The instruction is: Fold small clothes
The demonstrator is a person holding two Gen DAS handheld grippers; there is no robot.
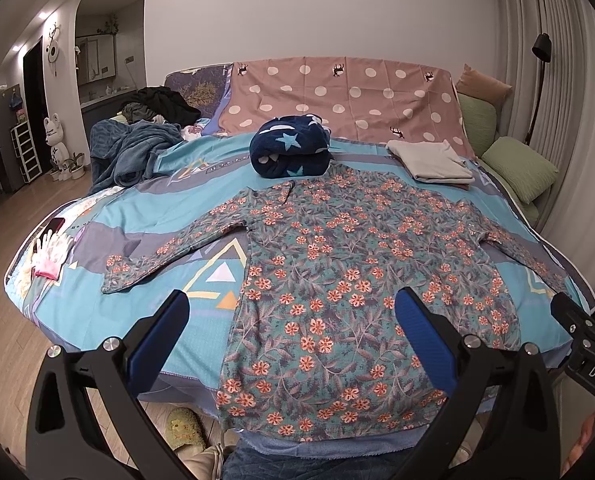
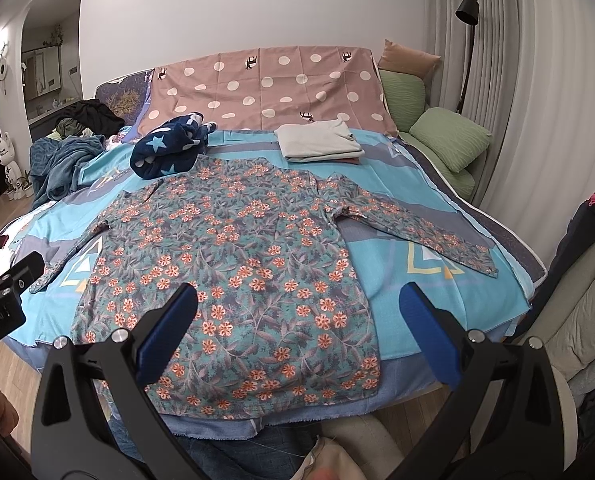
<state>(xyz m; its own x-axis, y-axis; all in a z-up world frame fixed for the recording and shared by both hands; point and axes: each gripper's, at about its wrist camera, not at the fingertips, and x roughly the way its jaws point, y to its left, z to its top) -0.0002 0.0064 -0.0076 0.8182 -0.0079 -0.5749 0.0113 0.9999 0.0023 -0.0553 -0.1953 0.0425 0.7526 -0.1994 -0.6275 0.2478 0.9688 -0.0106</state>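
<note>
A long-sleeved floral top point(image 1: 337, 280) point(image 2: 233, 264) lies flat on the turquoise bed cover point(image 1: 201, 340), hem towards me and both sleeves spread out. My left gripper point(image 1: 293, 304) hangs open above the hem's left part, holding nothing. My right gripper point(image 2: 299, 300) is open too, over the hem's right part, and it is empty. The right gripper's body point(image 1: 585, 340) shows at the right edge of the left wrist view. The left gripper's body point(image 2: 5, 292) shows at the left edge of the right wrist view.
A rolled navy star blanket point(image 1: 291, 148) and a folded grey garment point(image 1: 433, 160) lie beyond the collar. Gloves point(image 1: 51, 252) and a phone point(image 1: 55, 225) rest at the bed's left edge. A heap of clothes point(image 1: 137, 140) is far left, green pillows point(image 2: 449, 140) far right. Slippers point(image 1: 185, 428) sit on the floor.
</note>
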